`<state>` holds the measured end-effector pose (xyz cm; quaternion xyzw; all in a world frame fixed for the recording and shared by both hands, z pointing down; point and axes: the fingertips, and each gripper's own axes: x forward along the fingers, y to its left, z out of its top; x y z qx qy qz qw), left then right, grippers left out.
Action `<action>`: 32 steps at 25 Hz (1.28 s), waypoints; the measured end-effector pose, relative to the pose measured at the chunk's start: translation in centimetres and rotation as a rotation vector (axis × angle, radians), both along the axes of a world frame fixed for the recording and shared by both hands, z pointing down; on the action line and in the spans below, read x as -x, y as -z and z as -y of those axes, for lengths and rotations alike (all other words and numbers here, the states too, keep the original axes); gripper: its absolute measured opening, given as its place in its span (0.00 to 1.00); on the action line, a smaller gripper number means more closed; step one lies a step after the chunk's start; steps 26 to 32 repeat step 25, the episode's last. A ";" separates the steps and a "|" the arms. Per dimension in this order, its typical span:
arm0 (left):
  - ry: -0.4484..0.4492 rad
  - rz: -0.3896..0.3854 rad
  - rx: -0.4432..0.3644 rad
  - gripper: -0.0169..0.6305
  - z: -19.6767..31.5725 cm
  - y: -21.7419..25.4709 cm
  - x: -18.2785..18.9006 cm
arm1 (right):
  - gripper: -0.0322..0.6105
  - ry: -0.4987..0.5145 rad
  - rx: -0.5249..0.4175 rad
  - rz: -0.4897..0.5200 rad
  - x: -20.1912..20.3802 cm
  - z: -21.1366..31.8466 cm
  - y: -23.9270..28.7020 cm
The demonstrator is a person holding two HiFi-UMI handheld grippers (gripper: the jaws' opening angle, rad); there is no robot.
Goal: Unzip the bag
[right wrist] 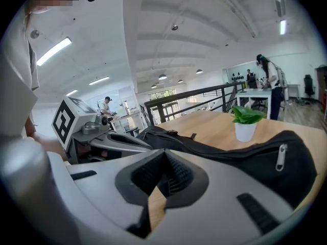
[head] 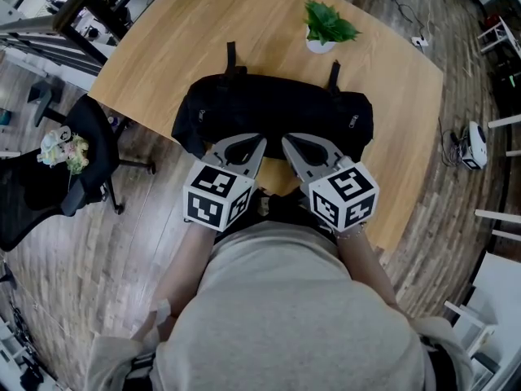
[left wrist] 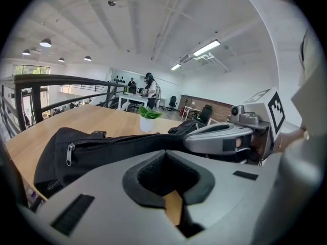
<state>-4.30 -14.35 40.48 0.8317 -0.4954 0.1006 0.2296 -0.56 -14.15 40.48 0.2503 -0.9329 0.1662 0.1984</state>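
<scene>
inventory, 1 moment, 3 views.

1. bag (head: pixel 273 112): black, soft, long. laid crosswise on wooden table (head: pixel 244 31), toward near edge. 2 straps (head: pixel 231 55) trailing off far side. zip along top closed as far as visible. metal zip pull (left wrist: pixel 69 154) hanging at left end, second pull (right wrist: pixel 280 157) at right end.

2. left gripper (head: pixel 259 143): claw closed, dark pads pressed tip to tip, nothing between them, only a sliver of table wood visible below the tips. tip at near side of bag, left of centre, contact not clear. marker cube (head: pixel 216 194) at rear, over table edge.

3. right gripper (head: pixel 286 143): claw likewise closed and empty. tip at near side of bag, just beside left gripper tip, both angled inward. contact with bag not clear. marker cube (head: pixel 343 195) at rear.

4. plant (head: pixel 326 27): green leaves in small white pot, upright on table beyond bag, well apart from both grippers.

5. chair (head: pixel 94 137): black, on wheels, on wooden floor left of table.

6. white device (head: pixel 476 145): on floor right of table, kind not clear.

7. grey shirt (head: pixel 285 316): on person, filling bottom of head view.

8. railing (left wrist: pixel 61 80): dark, behind table, with people far off in the room.
</scene>
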 end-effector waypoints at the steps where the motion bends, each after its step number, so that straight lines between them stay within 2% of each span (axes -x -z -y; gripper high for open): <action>1: -0.005 -0.001 0.004 0.05 0.0 -0.1 -0.1 | 0.06 -0.001 0.010 0.007 0.0 0.0 0.0; 15: -0.034 -0.030 0.028 0.05 -0.6 -0.4 -0.3 | 0.06 0.034 0.077 0.023 0.8 -0.6 -0.9; 32: -0.019 -0.050 0.028 0.05 -0.2 -0.3 0.2 | 0.06 0.043 0.092 0.029 0.9 -0.3 -1.3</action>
